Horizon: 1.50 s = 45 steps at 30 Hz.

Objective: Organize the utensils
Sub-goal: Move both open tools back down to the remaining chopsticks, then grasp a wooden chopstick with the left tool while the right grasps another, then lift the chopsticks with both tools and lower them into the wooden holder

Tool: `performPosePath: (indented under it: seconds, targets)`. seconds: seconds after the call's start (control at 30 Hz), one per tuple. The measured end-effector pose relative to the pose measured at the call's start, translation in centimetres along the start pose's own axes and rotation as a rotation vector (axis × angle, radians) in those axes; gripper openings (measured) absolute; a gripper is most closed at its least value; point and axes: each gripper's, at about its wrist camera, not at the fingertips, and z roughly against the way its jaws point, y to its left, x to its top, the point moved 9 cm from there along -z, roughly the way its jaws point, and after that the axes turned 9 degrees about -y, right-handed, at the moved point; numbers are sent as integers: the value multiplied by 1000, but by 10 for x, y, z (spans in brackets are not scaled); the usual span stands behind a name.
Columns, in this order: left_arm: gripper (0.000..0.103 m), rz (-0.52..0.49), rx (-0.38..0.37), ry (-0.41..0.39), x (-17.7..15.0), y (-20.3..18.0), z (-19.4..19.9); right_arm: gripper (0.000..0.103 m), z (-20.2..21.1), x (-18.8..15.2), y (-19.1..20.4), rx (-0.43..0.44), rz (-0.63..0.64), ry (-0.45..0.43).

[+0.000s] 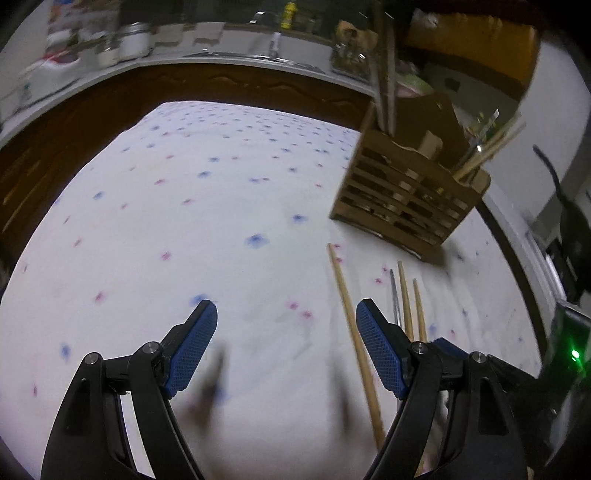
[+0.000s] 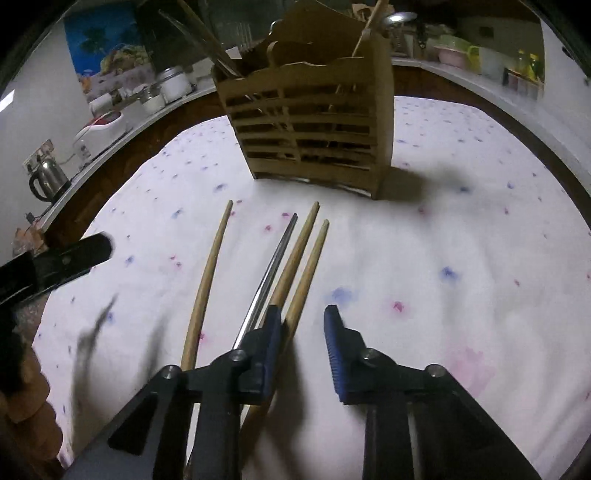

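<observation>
Landmark: wooden slatted utensil caddy, upright on the floral tablecloth; all places are given from it.

Seen from the right wrist only: a kettle on the counter far left of the caddy, a white appliance behind it, jars, a blue poster, and a spoon bowl standing out of the caddy's top. The left gripper's finger enters at the left edge.

Seen from the left wrist only: a sink tap and a yellow bottle on the counter beyond the caddy, and a green indicator light at the right edge.

Count on the cloth, in front of the caddy: three wooden chopsticks and one metal utensil handle.
- single chopstick, leftmost, apart from the rest
- chopstick pair, side by side, just right of the metal handle

In the caddy: long sticks lean out of the left and right compartments; number unclear.

Left gripper: jaws wide apart, nothing between them, over bare cloth; its right finger lies across the single chopstick.

Right gripper: jaws narrowed, with a gap showing; the near chopstick of the pair runs under the left pad. No firm clamp is visible.
</observation>
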Motion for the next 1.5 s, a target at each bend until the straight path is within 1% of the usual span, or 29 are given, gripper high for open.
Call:
performPosePath:
  seconds: [0.03,0.13,0.2,0.27,0.3,0.33,0.37,0.43,0.47,0.53,0.6,0.7,0.73,0.8,0.83,0.87,1.0,1.03,1.13,1.2,1.27,1.3,1.33,1.4,1.5]
  targets:
    - [79,-21,-3,10,1,-6,-6,17,2,-1,-3,2,-3,3]
    - [78,-85,-11,41,1,-24,-24,13,12,-5,-15,-12,-6,4]
    - [71,-126,-9,72,-3,-33,-37,13,22,-10,-28,-25,-20,4]
    - [54,-153,-19,117,-12,-41,-50,13,33,-15,-41,-36,-35,8]
    - [51,-158,-25,135,-17,-42,-53,13,36,-16,-45,-41,-38,10]
    - [41,-161,-30,153,-22,-43,-55,14,42,-20,-50,-43,-43,11]
    - [36,-176,-28,149,-26,-44,-56,14,43,-21,-52,-41,-46,13]
    - [32,-216,-29,138,-32,-48,-51,15,48,-24,-56,-34,-57,14]
    - [25,-231,-41,139,-37,-50,-46,16,49,-24,-57,-31,-63,12]
    - [20,-252,-63,140,-44,-53,-36,17,49,-22,-59,-28,-81,6]
    - [20,-263,-97,145,-54,-54,-24,18,42,-16,-60,-30,-98,-1]
    - [20,-241,-148,164,-60,-53,-14,21,35,-8,-65,-40,-114,-14]
    - [21,-222,-149,169,-58,-50,-13,22,32,-6,-67,-40,-121,-15]
    - [27,-179,-136,176,-51,-43,-17,22,26,-1,-69,-48,-124,-15]
    - [33,-156,-123,176,-46,-38,-20,22,22,2,-70,-52,-120,-14]
    - [35,-135,-116,177,-41,-35,-24,23,20,3,-70,-54,-116,-14]
    - [35,-122,-97,190,-31,-36,-38,22,12,11,-71,-64,-101,-10]
    - [34,-126,-93,195,-29,-38,-44,22,10,12,-71,-66,-98,-8]
    - [34,-166,-80,177,-22,-45,-53,23,4,16,-70,-80,-73,-3]
    - [27,-200,-70,165,-18,-51,-61,23,1,19,-68,-88,-57,-4]
    - [12,-221,-63,159,-15,-55,-66,23,-2,20,-66,-96,-44,-3]
    - [9,-223,-70,161,-15,-56,-66,21,-3,20,-65,-99,-35,-3]
    - [8,-222,-77,161,-16,-57,-65,20,-3,20,-63,-101,-25,-5]
    - [7,-225,-86,158,-17,-57,-63,10,-2,20,-64,-93,-32,-6]
    - [5,-210,-108,164,-22,-57,-54,7,0,18,-65,-46,-86,-1]
